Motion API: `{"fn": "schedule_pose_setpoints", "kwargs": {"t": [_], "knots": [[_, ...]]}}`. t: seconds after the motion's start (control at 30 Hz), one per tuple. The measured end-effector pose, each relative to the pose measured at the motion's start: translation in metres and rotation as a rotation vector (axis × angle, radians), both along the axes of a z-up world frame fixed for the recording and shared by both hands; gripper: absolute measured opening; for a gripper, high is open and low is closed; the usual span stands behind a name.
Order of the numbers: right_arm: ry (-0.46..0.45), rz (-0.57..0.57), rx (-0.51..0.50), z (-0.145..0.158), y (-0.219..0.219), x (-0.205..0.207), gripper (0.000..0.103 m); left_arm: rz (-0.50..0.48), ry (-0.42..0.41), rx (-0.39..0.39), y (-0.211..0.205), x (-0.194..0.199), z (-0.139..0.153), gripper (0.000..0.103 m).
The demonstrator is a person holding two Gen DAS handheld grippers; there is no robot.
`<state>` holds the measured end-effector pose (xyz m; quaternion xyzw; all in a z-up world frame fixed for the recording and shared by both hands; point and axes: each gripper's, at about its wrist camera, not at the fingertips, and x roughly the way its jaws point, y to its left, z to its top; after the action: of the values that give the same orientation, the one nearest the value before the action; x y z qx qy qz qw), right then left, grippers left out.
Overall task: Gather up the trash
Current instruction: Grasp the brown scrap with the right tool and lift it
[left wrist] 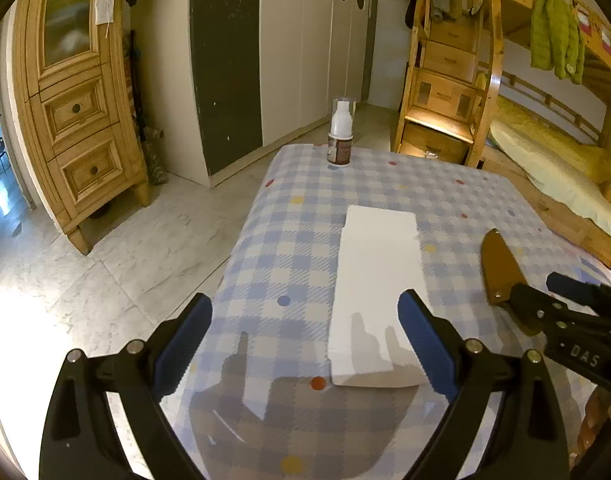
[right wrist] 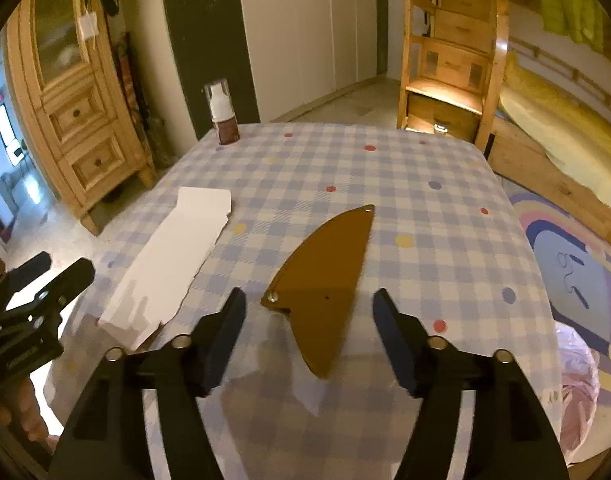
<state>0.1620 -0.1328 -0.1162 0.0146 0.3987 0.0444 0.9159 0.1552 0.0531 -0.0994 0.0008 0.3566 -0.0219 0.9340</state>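
On a checked blue-and-white tablecloth [left wrist: 289, 240] lies a long white foam slab [left wrist: 379, 288], also in the right wrist view [right wrist: 177, 256]. My left gripper [left wrist: 305, 320] hangs open over the slab's near end, its right finger in front of the slab, pads clear of it. A flat brown pointed sheath-like piece [right wrist: 325, 272] lies right of the slab and shows in the left wrist view too [left wrist: 503, 272]. My right gripper [right wrist: 309, 304] stands open with the piece's near end between its fingers, not touching. A spray bottle [left wrist: 340, 136] with a clear cap stands upright at the far edge.
A pinkish plastic bag [right wrist: 577, 384] sits on the floor right of the table, by a rainbow rug [right wrist: 565, 264]. A wooden cabinet [left wrist: 77, 112] stands left, white wardrobes [left wrist: 305, 40] behind, a wooden bunk bed with stairs [left wrist: 445, 92] on the right. Each gripper shows at the other view's edge.
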Motion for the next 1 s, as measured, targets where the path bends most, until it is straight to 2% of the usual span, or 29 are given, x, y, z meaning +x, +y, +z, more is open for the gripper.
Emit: {"fn": "schedule_pose_setpoints", "kwargs": {"t": [0.1,0.4,0.5,0.53,0.6,0.73,1.0], "knots": [[0.028,-0.011,-0.031,-0.007,0.009,0.012,0.073,0.014,0.001,0.001,0.007,0.003,-0.001,0.091],[0.090,-0.084,-0.077,-0.021,0.012,0.027,0.071,0.016,0.024,-0.028,0.020,0.002,-0.004,0.091],[0.091,-0.079,-0.074,-0.019,0.011,0.023,0.059,-0.009,0.019,-0.031,0.016,-0.002,-0.003,0.091],[0.091,-0.079,-0.080,-0.019,0.009,0.021,0.058,-0.024,0.019,-0.029,0.013,-0.004,-0.003,0.092],[0.088,-0.072,-0.098,-0.019,0.009,0.018,0.057,-0.056,0.026,-0.030,0.007,-0.007,-0.004,0.095],[0.009,-0.085,-0.072,-0.004,-0.006,0.001,0.057,-0.129,0.055,-0.054,-0.010,-0.012,-0.007,0.096],[-0.026,-0.106,-0.018,0.003,-0.026,-0.011,0.057,-0.144,0.116,0.018,-0.040,-0.006,-0.024,0.096]]}}
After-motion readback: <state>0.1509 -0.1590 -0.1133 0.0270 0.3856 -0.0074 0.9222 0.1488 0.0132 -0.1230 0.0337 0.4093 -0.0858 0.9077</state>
